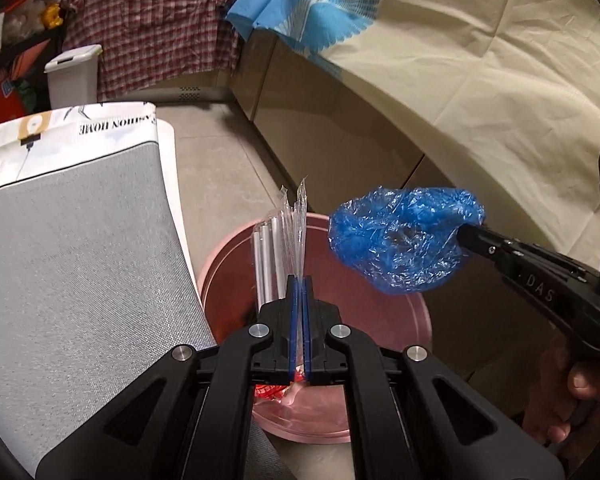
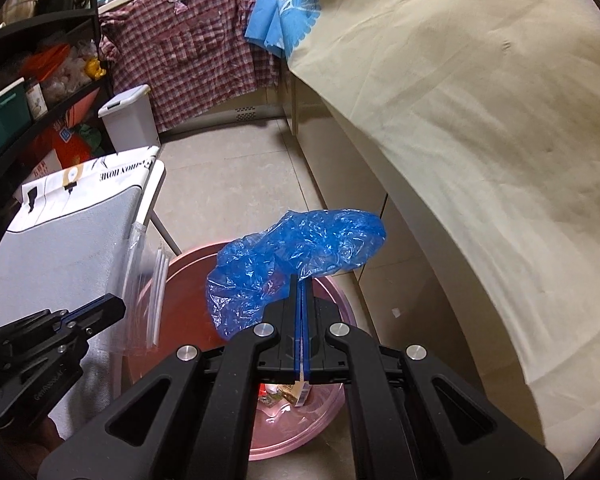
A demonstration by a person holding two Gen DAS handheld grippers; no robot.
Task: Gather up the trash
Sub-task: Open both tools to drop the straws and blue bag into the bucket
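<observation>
Left hand-held gripper (image 1: 299,280) tilts down, pinching wrapper (image 1: 288,236).

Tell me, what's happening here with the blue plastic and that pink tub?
A person is collecting trash with two tools. The left hand-held gripper is shut on a clear packet of straws, and the right hand-held gripper is shut on a crumpled blue plastic bag. Both hang over the pink tub, which already holds some wrappers.

"DAS" in pale letters on the black arm of the right gripper (image 1: 466,236), left wrist view. Upside-down black print ending "…HION HOME" on the white cloth (image 1: 112,124) draped over the chair back; first letters unclear. Nothing else legible.
</observation>
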